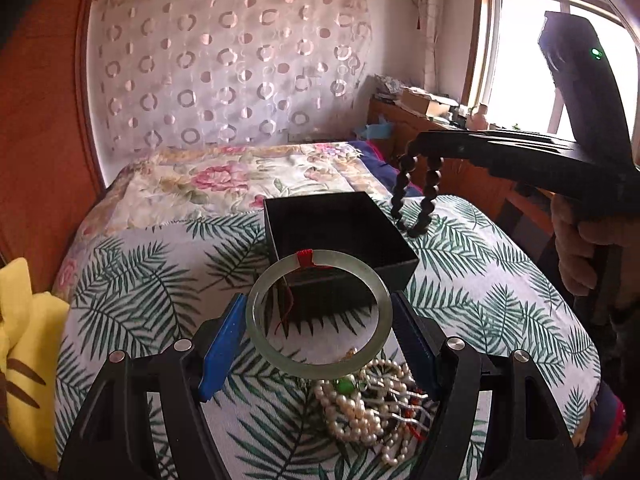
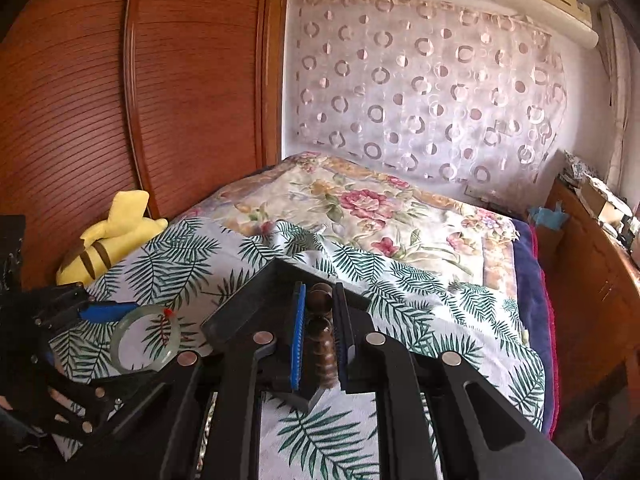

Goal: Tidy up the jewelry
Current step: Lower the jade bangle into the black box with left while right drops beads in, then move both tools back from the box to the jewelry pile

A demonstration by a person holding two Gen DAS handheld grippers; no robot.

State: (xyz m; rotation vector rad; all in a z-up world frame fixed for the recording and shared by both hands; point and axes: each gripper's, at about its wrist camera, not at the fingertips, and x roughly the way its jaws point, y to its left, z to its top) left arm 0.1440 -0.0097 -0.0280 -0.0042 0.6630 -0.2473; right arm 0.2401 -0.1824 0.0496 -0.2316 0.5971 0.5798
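My left gripper (image 1: 318,312) is shut on a pale green jade bangle (image 1: 260,332) with a red thread tie, held just above the near side of an open black box (image 1: 340,228) on the leaf-print cloth. The bangle also shows in the right wrist view (image 2: 120,336). My right gripper (image 2: 320,312) is shut on a dark wooden bead bracelet (image 2: 322,344). In the left wrist view that bracelet (image 1: 416,196) hangs from the right gripper (image 1: 424,148) beside the box's far right corner. A heap of pearl strings (image 1: 368,404) lies below the bangle.
The leaf-print cloth (image 1: 500,300) covers the near end of a bed with a floral quilt (image 1: 224,180). A yellow plush toy (image 1: 28,340) lies at the left edge by a wooden wardrobe (image 2: 80,120). A cluttered wooden desk (image 1: 420,120) stands at the right under a window.
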